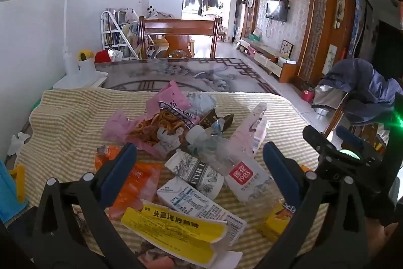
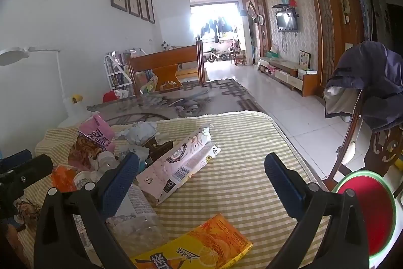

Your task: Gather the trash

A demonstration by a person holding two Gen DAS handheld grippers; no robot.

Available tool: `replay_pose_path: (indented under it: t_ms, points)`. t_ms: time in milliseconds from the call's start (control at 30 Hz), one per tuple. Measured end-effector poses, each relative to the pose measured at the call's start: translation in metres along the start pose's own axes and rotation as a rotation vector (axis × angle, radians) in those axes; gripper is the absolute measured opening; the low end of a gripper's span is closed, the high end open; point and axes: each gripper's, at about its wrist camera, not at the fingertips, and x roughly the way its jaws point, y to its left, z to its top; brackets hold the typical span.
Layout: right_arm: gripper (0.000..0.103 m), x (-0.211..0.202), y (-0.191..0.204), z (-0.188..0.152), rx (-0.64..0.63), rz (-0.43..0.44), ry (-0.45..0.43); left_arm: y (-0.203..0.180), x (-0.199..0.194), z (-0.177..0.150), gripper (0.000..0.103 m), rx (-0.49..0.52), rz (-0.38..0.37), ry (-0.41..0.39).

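Note:
Several pieces of trash lie heaped on a yellow striped cloth: a pink noodle wrapper, a clear plastic bottle, flattened milk cartons, a yellow paper strip and an orange wrapper. My left gripper hangs open above the pile with nothing gripped. In the right wrist view my right gripper is open over the cloth, near a pale pink packet, the clear bottle and an orange juice box. The right gripper shows at the left view's right side.
A white desk lamp and a cup stand at the table's far left. A chair draped with a dark jacket stands to the right. A red round lid with a green rim sits at the right edge. A wooden bench stands beyond.

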Motion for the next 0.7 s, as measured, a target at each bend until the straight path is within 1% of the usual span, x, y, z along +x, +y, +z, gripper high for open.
replay_pose_path:
  t_ms: [200,400,467,700]
  points:
    - [0.096,0.002,-0.008,-0.001,0.016,0.000,0.018,-0.001,0.001,-0.004,0.098,-0.012,-0.002,0.012]
    - [0.096,0.002,-0.009,-0.002,0.022,-0.004,0.025,-0.001,0.002,-0.010,0.098,-0.045,-0.013,0.031]
    - [0.096,0.002,-0.009,-0.002,0.021,-0.004,0.026,0.010,0.005,-0.001,0.098,-0.053,-0.016,0.039]
    - [0.096,0.003,-0.009,-0.002,0.020,-0.005,0.028,0.010,0.007,-0.003,0.098,-0.049,-0.011,0.055]
